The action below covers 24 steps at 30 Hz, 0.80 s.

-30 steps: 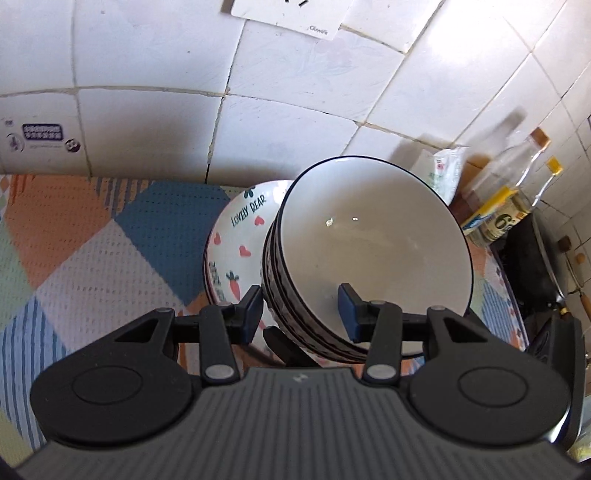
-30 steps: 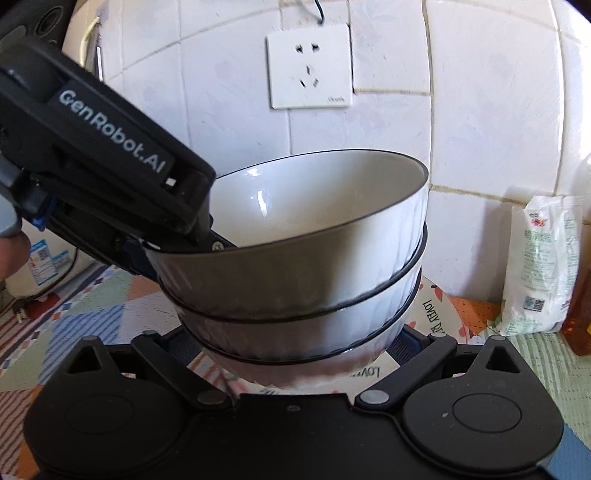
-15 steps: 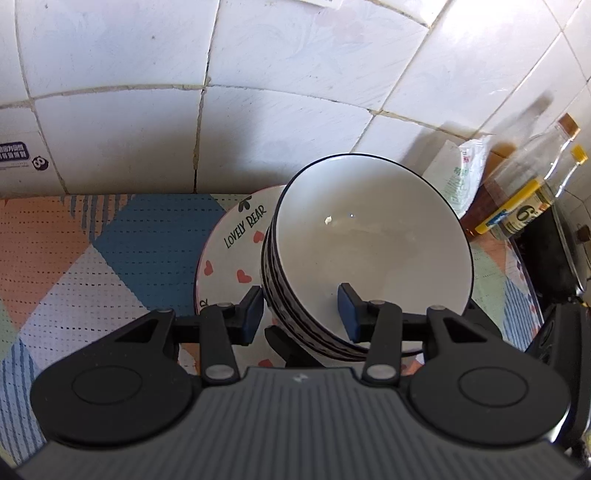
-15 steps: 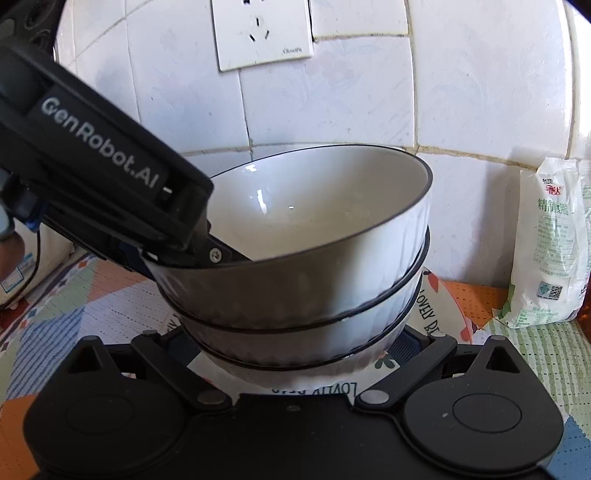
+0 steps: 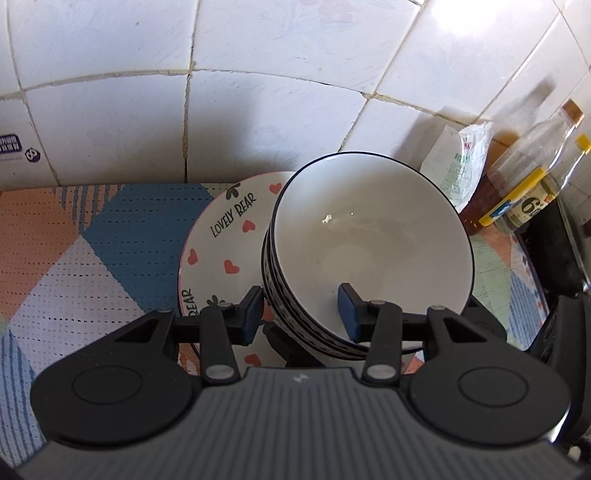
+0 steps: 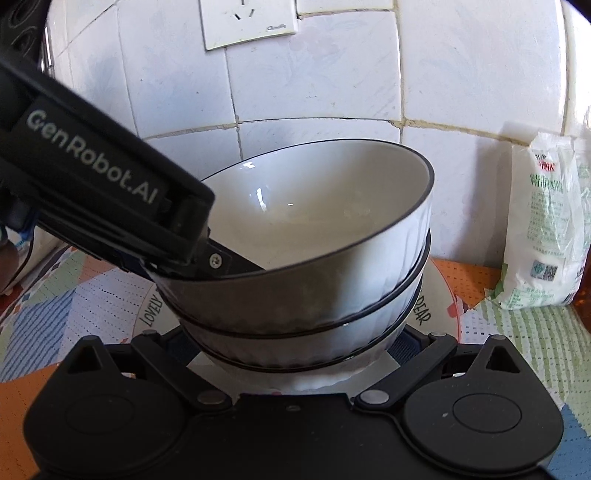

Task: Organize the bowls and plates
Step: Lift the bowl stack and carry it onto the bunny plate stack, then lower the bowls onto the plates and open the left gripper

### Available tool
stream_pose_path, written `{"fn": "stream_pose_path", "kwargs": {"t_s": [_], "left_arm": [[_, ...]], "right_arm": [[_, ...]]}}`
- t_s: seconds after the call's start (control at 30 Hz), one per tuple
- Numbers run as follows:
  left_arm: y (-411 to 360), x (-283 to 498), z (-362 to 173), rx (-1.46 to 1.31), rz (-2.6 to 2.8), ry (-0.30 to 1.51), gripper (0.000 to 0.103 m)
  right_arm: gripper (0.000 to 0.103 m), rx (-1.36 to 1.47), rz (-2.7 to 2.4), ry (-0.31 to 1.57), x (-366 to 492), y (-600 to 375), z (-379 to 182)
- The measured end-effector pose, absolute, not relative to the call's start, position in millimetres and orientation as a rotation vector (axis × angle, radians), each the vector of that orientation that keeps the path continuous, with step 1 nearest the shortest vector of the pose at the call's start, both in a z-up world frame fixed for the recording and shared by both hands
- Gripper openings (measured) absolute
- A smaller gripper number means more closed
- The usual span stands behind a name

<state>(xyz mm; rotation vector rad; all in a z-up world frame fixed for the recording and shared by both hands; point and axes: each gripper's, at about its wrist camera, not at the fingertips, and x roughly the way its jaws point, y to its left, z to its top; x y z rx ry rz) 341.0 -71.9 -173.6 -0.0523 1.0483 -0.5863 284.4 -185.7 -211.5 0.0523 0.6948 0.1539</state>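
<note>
Above the "LOVELY BEAR" plate (image 5: 221, 236) hangs a stack of bowls (image 5: 369, 247), white inside with dark rims, three nested as the right wrist view shows them (image 6: 314, 258). The stack tilts, its mouth turned a little toward the tiled wall (image 5: 258, 74). Whether its base already touches the plate cannot be told.

The left tool (image 5: 301, 308) grips the near wall of the stack: one blue pad sits inside the top bowl, the other presses the ribbed outside, so the walls are pinched between them. In the right wrist view this tool (image 6: 221, 262) comes in from the left, its finger hooked over the top bowl's rim.

The right tool (image 6: 295, 354) reaches around the lowest bowl from the near side, a finger at either flank; the pads are hidden behind the bowls, so I cannot tell whether they press on it.

The plate lies on a bench covered by a patterned cloth (image 5: 92, 258). At the right, against the wall, stand a white packet (image 6: 546, 229) and two bottles (image 5: 524, 192). A wall socket (image 6: 247, 22) sits higher up.
</note>
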Motion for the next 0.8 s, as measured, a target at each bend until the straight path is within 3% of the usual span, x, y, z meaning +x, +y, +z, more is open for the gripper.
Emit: {"fn": "stream_pose_path", "kwargs": {"t_s": [0.27, 0.8], "left_arm": [[-76, 343, -168, -0.03, -0.556, 1.078, 0.042], [-45, 289, -113, -0.07, -0.504, 0.945, 0.05]], "right_arm": [[0.101, 0.046, 0.114, 0.778, 282, -192, -194], [0.102, 0.103, 0.028, 0.617, 184, -218, -149]]}}
